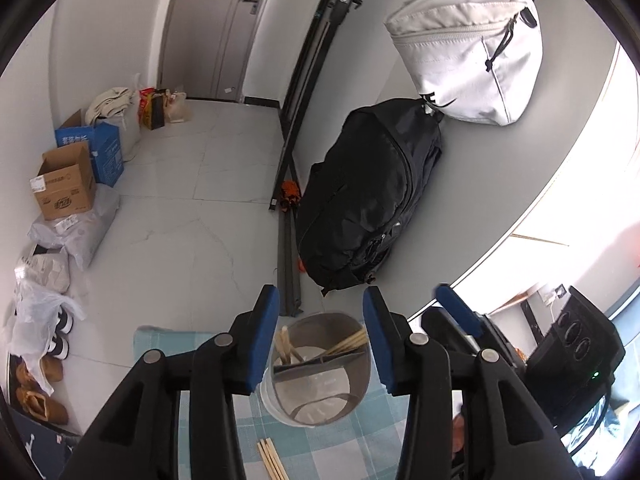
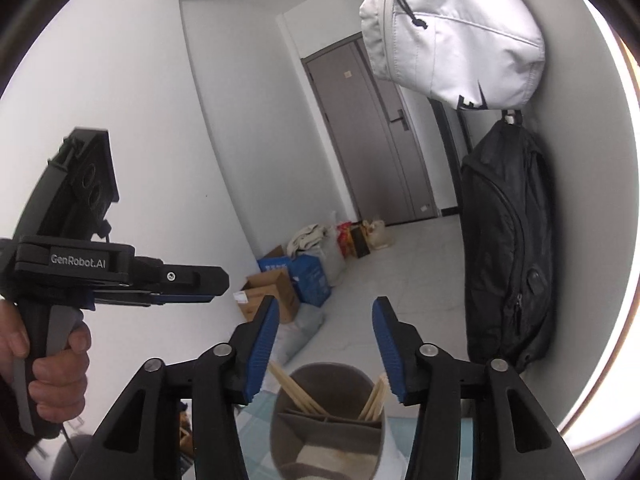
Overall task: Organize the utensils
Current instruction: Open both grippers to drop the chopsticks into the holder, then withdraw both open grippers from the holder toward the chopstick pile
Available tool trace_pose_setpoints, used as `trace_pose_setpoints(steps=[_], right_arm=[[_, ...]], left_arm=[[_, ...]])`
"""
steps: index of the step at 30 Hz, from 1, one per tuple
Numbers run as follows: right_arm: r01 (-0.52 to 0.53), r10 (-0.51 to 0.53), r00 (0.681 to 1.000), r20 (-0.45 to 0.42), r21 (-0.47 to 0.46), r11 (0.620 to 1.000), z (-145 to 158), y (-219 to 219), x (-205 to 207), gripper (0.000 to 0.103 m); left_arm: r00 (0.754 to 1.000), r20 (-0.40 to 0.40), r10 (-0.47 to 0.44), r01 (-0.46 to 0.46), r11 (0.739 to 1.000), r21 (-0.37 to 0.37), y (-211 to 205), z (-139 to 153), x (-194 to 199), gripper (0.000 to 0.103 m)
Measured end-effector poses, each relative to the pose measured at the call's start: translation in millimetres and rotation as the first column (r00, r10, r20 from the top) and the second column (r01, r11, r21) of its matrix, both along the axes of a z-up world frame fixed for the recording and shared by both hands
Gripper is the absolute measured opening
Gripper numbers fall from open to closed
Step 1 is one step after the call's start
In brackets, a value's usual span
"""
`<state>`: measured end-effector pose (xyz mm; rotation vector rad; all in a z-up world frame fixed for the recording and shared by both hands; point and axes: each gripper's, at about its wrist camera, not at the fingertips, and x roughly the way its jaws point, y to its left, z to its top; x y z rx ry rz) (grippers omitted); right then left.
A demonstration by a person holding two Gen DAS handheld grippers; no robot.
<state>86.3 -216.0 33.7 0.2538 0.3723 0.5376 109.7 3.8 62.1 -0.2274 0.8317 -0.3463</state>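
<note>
A grey divided utensil holder [image 1: 320, 372] stands on a blue checked cloth [image 1: 340, 448]. Wooden chopsticks [image 1: 347, 343] lean in its far compartments. My left gripper [image 1: 320, 300] is open and empty, above and around the holder's rim without touching it. Several more chopsticks [image 1: 272, 460] lie on the cloth in front of the holder. In the right wrist view the same holder [image 2: 328, 420] with chopsticks [image 2: 298, 394] sits below my right gripper [image 2: 326, 310], which is open and empty. The left gripper's body [image 2: 120, 272] shows at the left, held by a hand.
A black backpack [image 1: 372, 200] and a white bag [image 1: 472, 52] hang on the wall behind the table. The right gripper's blue finger [image 1: 456, 308] is beside the holder on the right. Boxes and bags [image 1: 76, 176] line the floor at the left wall.
</note>
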Motion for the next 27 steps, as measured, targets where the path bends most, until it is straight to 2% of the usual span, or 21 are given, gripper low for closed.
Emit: trace_pose_setpoints(steps=[1,3,5,7,13,15,17,18,27], right_arm=[[0.007,-0.007,1.000,-0.001,0.004,1.000,2.0,-3.0,-4.1,0.065],[0.011,-0.011,1.000,0.002,0.003,1.000,6.0,-7.8,-14.3,0.066],[0.022,-0.022,1.000,0.002,-0.004,1.000,10.2,-10.9,-22.1,0.073],[0.028,-0.028,1.000,0.004,-0.003,1.000,14.1,-14.1,-30.9,0.078],[0.029,-0.029,0.999,0.017,-0.015,0.999,23.9,-15.9,-59.4,0.093],[0.025,-0.024,0.999,0.022,-0.020,0.999,25.7,-14.5,-67.1,0.095],[0.019,-0.018,1.000,0.024,-0.024,1.000,26.5,-12.5,-75.0,0.098],[0.016,-0.016,1.000,0.027,-0.027,1.000,26.5,-11.1,-79.6,0.098],[0.004,-0.003,1.000,0.016,-0.057,0.998,15.9,-0.3,-103.9,0.103]], left_arm=[[1.000,0.003,0.012,-0.012,1.000,0.012,1.0,0.8,-2.9,0.039],[0.999,0.014,0.030,-0.031,0.999,0.033,1.3,1.5,-9.6,0.043],[0.998,0.030,0.055,-0.057,0.998,0.040,3.3,2.6,-18.4,0.052],[0.996,0.039,0.076,-0.077,0.996,0.039,5.3,2.9,-25.3,0.056],[0.991,0.064,0.114,-0.118,0.991,0.060,8.5,1.1,-44.3,0.056],[0.989,0.073,0.129,-0.134,0.989,0.066,9.2,-1.0,-52.0,0.058],[0.987,0.079,0.138,-0.143,0.987,0.067,10.5,-2.9,-59.2,0.068],[0.986,0.084,0.143,-0.149,0.986,0.070,11.1,-4.4,-62.6,0.070],[0.980,0.097,0.172,-0.179,0.981,0.078,17.1,-24.1,-85.7,0.072]])
